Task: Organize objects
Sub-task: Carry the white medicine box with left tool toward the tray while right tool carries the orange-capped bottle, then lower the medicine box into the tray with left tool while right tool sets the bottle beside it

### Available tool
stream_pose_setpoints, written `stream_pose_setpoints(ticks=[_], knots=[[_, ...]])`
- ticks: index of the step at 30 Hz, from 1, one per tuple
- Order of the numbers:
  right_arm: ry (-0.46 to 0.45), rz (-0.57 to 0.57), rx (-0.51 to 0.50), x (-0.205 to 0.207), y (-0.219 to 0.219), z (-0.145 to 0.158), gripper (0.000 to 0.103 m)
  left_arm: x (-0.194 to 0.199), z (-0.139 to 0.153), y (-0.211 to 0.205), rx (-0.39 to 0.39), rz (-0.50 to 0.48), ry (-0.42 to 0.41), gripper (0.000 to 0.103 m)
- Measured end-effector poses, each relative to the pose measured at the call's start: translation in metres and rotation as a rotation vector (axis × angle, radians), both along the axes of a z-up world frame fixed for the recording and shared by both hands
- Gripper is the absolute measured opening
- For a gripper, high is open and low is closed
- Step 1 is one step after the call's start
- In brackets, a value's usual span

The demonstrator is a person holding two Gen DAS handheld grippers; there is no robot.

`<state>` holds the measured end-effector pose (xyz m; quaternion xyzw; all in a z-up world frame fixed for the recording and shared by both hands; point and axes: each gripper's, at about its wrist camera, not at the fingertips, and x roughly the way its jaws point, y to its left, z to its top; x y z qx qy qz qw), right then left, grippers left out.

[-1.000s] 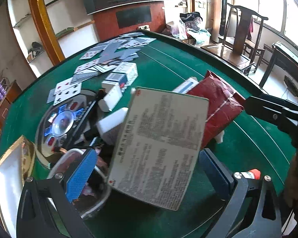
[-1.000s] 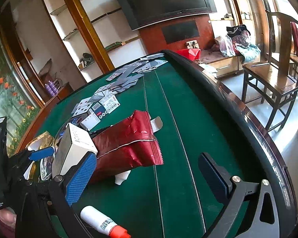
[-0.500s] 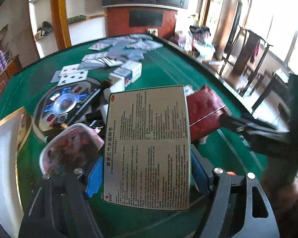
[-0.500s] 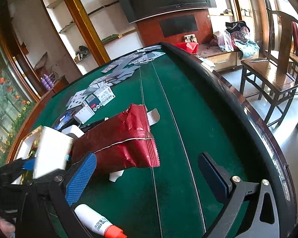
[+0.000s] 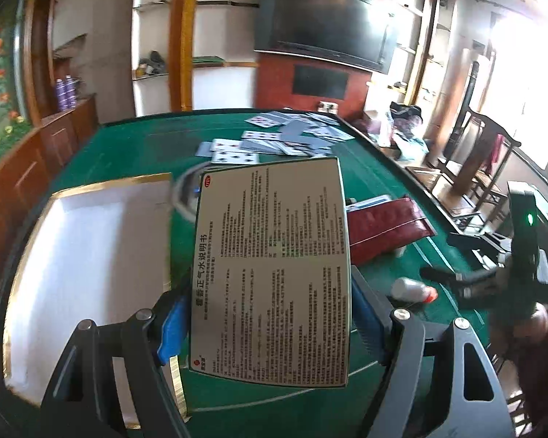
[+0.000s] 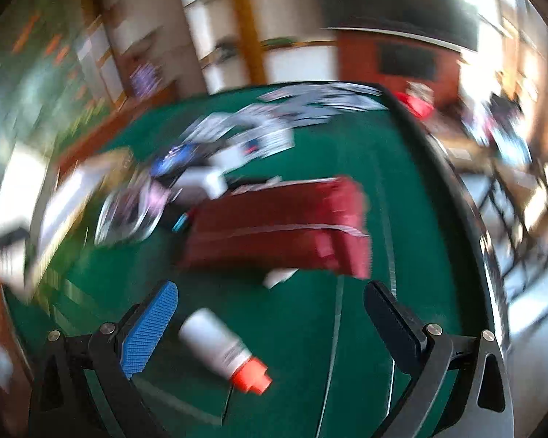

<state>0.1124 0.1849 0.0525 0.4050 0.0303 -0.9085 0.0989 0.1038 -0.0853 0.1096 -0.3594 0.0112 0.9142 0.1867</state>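
Left tool [image 5: 270,323] clamps printed box [image 5: 270,273]; I carry it level toward white tray [image 5: 87,255] at left, releasing low. Right tool [image 6: 270,325] spread, empty.

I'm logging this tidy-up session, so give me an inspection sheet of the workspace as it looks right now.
Surface: green felt table with a dark raised rim.
Job's things: white printed box gripped; open white gold-edged tray beside it; red pouch and white bottle with orange cap lying on the felt.
Clutter: playing cards scattered at the far side.
Grippers: left gripper shut on the white printed box, lifted off the felt; right gripper open, empty, above the bottle.
Cables: nothing seen.
Surroundings: wall television, shelves, wooden chair; right view blurred.
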Motion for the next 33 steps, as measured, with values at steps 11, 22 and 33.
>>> stream_pose_setpoints(ticks=[11,22,33], knots=[[-0.040,0.057,0.285,0.006,-0.042,-0.035,0.032,0.009,-0.014,-0.034,0.021,0.070,-0.018,0.076],[-0.103,0.006,0.027,0.006,-0.032,-0.013,0.029,0.008,-0.016,-0.061,0.087,0.101,-0.037,0.076],[-0.150,0.222,-0.396,-0.035,-0.111,0.044,0.029,-0.025,0.014,-0.114,0.043,0.179,-0.028,0.076]])
